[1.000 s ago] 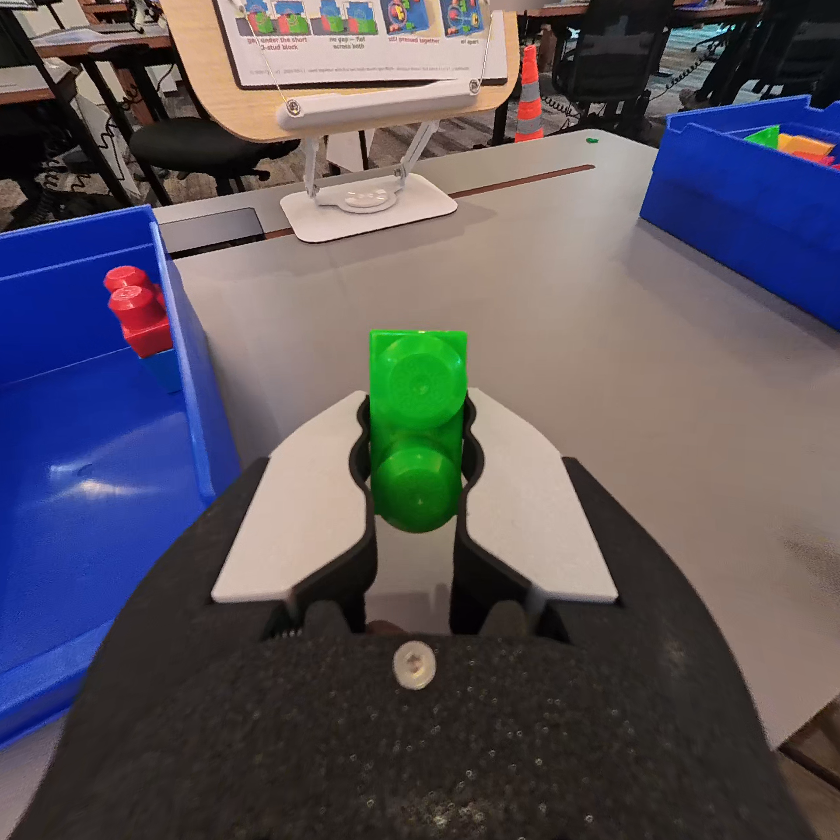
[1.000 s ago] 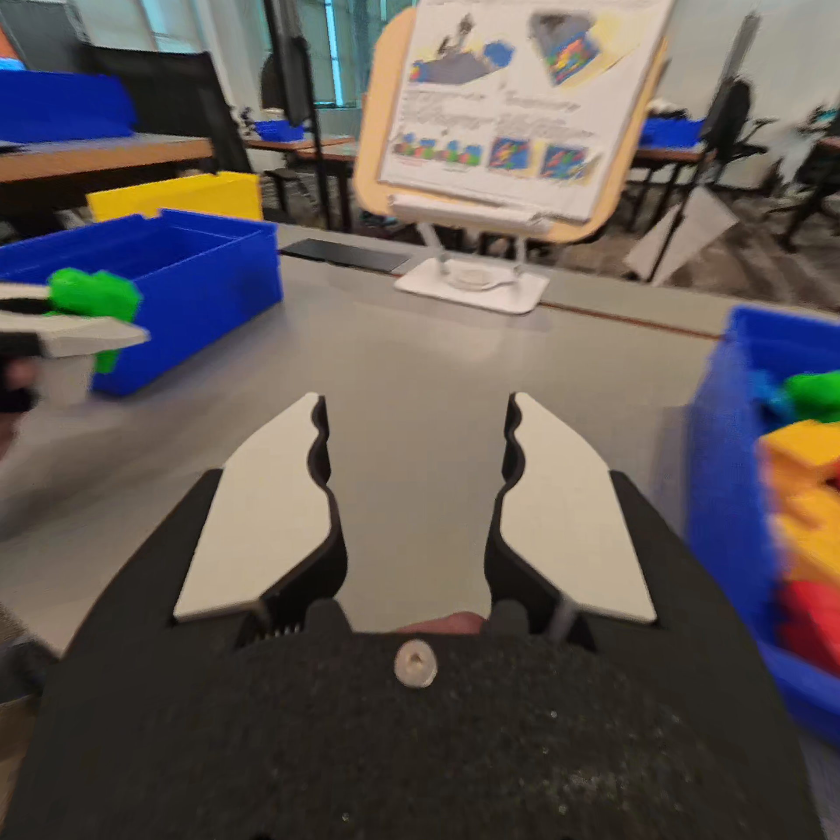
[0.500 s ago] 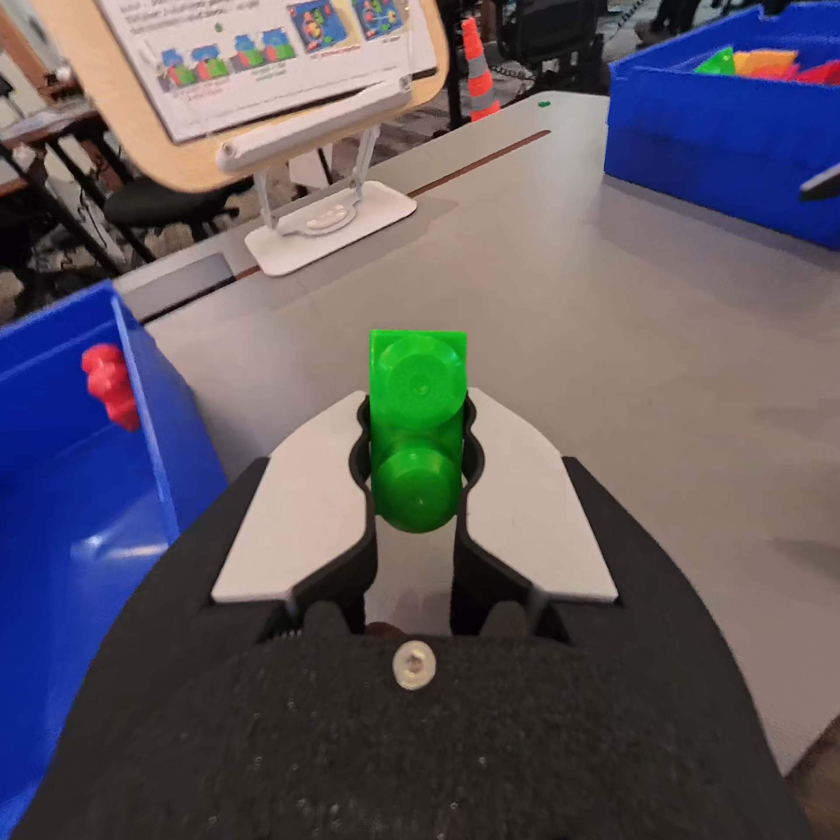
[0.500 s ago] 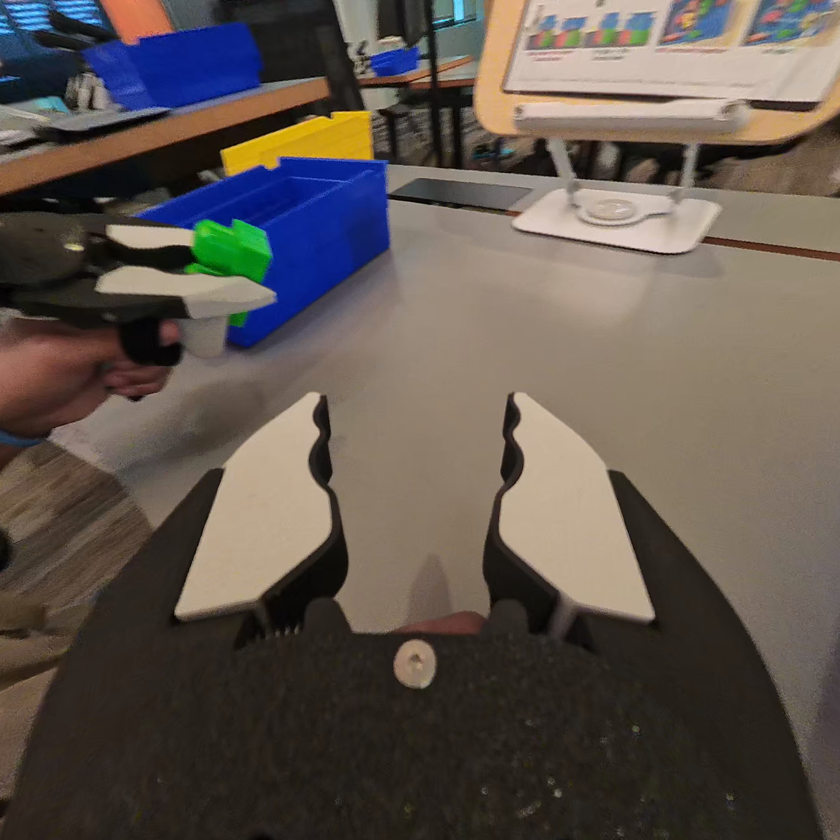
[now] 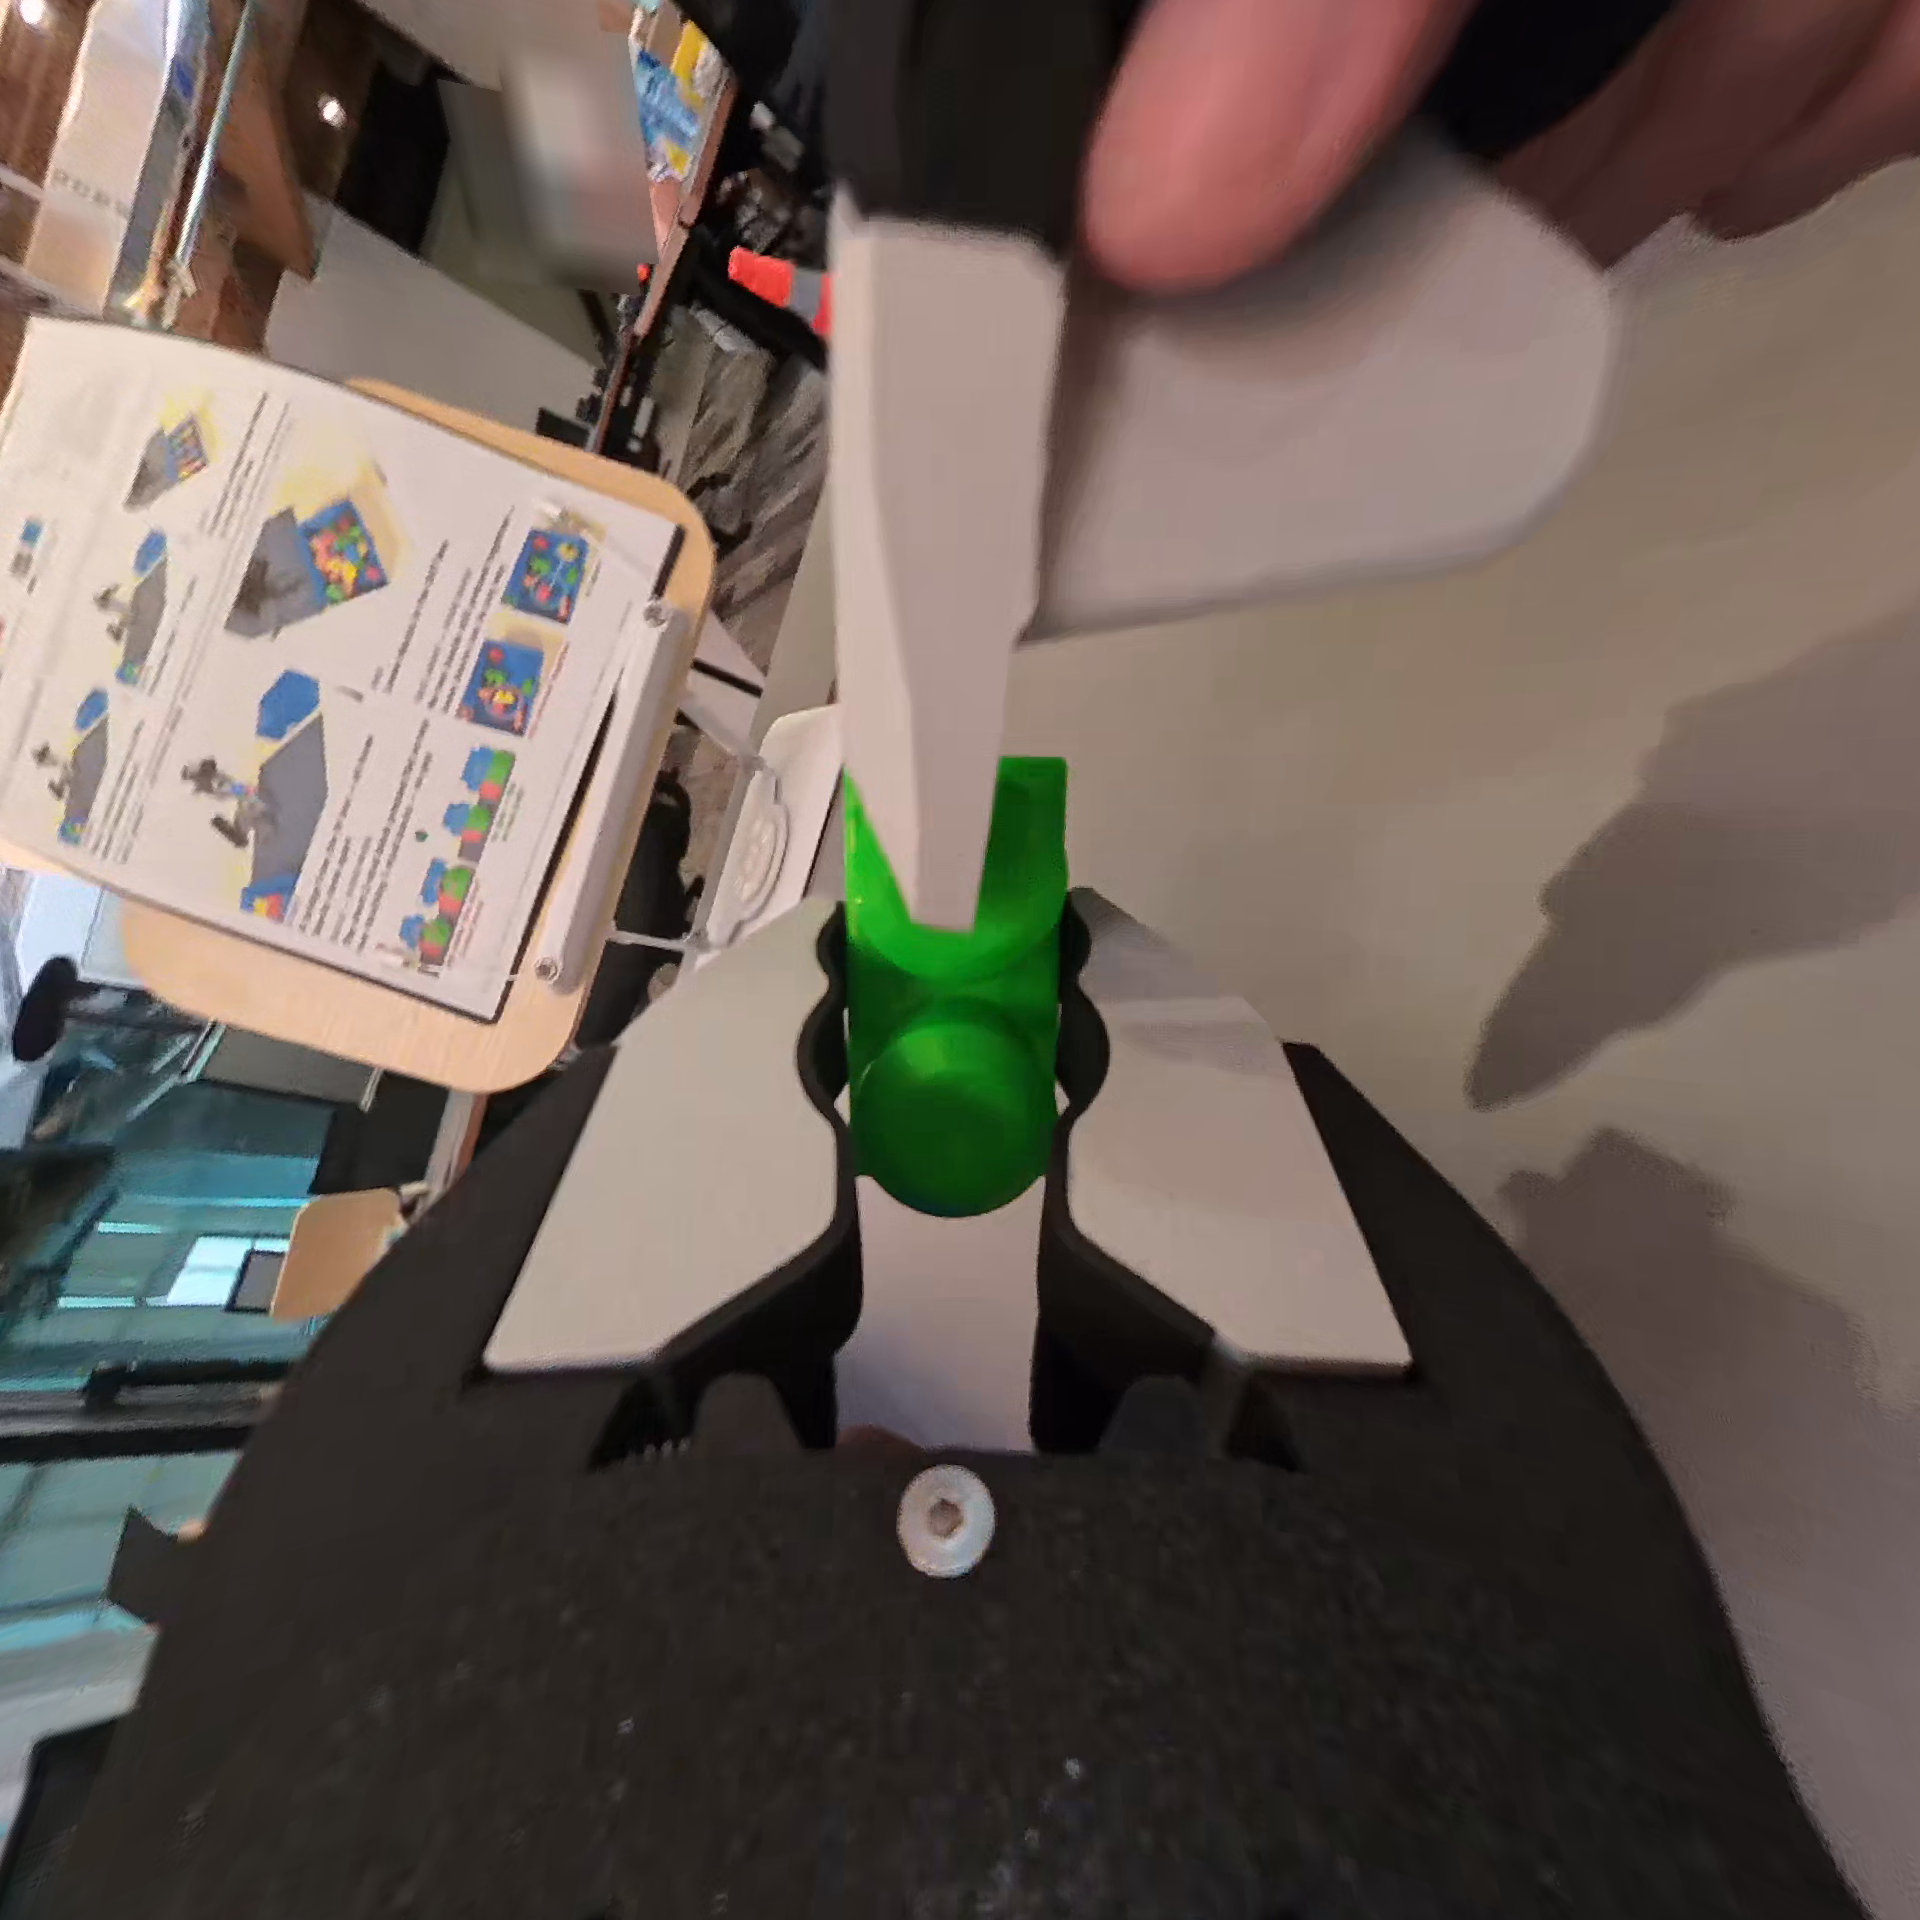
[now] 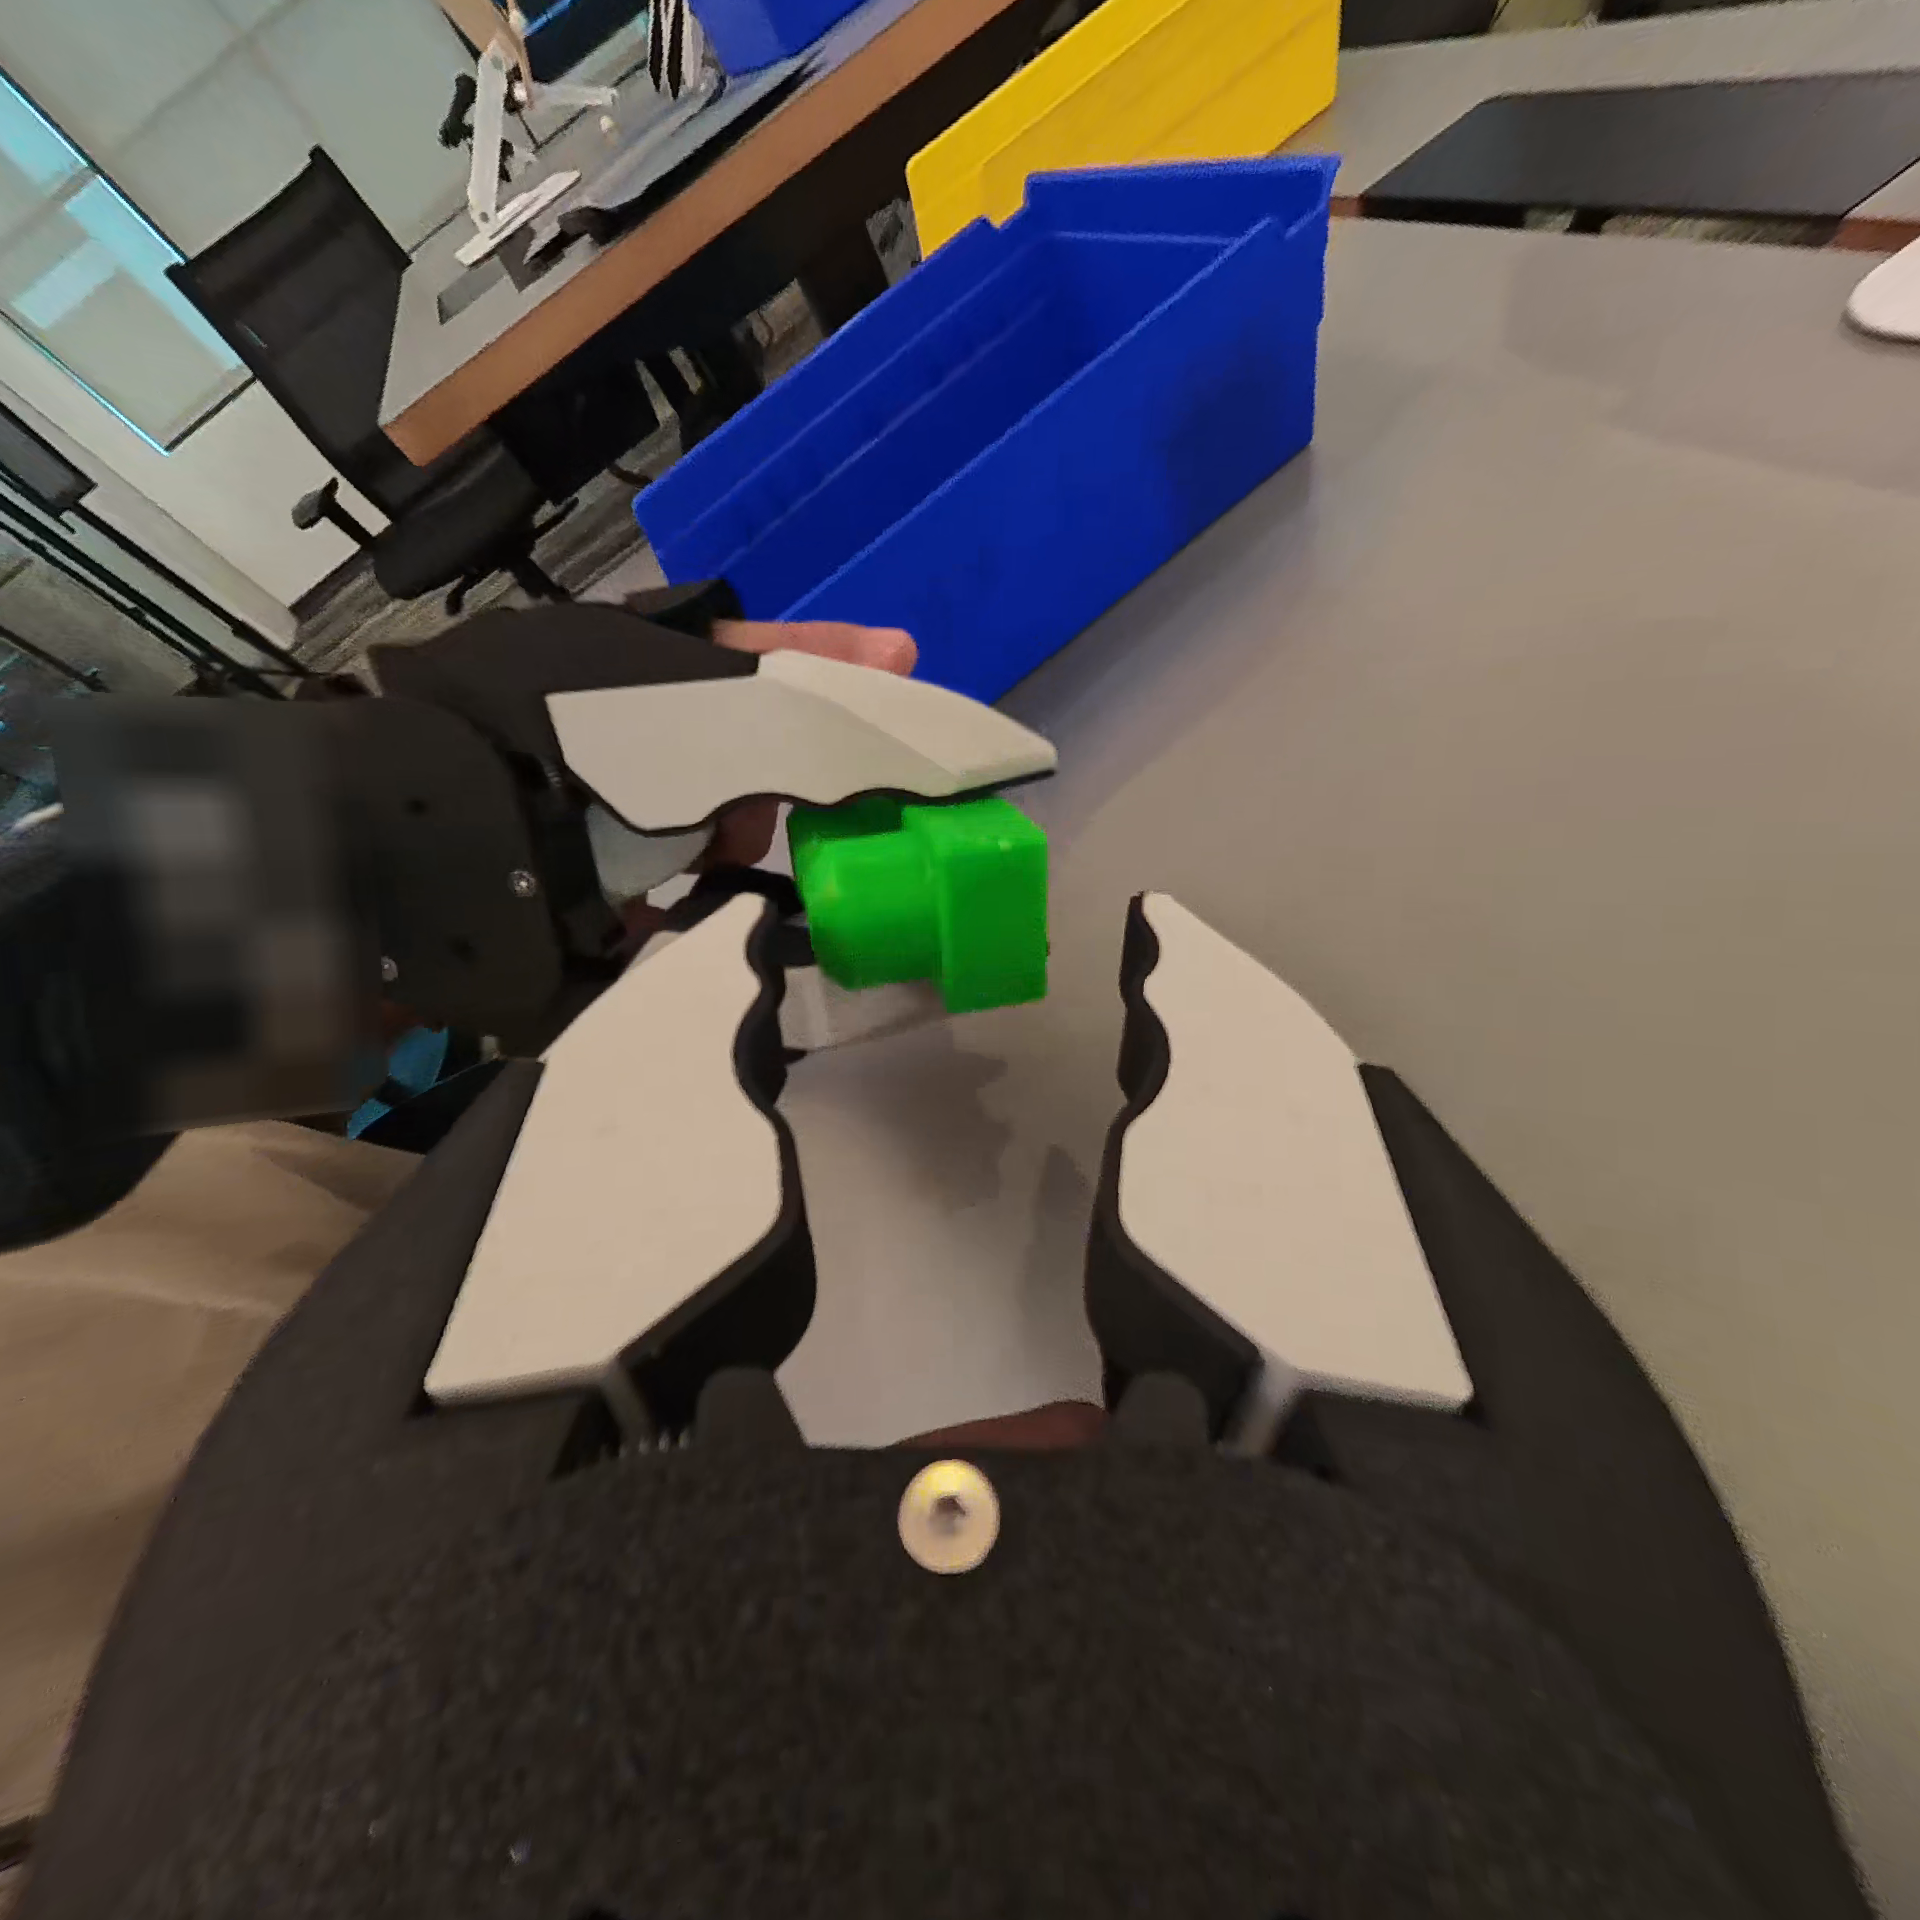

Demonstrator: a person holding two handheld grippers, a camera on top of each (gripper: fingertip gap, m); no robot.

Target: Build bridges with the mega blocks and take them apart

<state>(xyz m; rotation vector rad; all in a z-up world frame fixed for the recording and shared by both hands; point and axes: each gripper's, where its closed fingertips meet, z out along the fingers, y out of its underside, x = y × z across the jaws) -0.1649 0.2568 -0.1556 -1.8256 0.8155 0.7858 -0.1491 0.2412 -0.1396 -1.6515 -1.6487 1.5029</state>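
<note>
A green two-stud mega block point(image 5: 951, 1081) sits between the fingers of my left gripper point(image 5: 951, 925), which is shut on it and rolled onto its side above the grey table point(image 5: 1351, 935). In the right wrist view the block point(image 6: 914, 914) sticks out of the left gripper point(image 6: 992, 894) with its studs pointing left. My right gripper point(image 6: 951, 914) is open and empty, and its fingertips reach around the block's free end. One of its fingers point(image 5: 914, 623) crosses in front of the block in the left wrist view, with a hand point(image 5: 1247, 125) behind it.
A blue bin point(image 6: 1039, 416) stands on the table beyond the grippers, with a yellow bin point(image 6: 1122, 94) behind it. An instruction board point(image 5: 312, 675) on a white stand is at the back. Office chairs and other desks lie farther off. Left and right tips are no more than a few centimetres apart.
My left gripper has rolled onto its side with the green block still in it. The two grippers have come together, so the right one's open fingers now reach the block.
</note>
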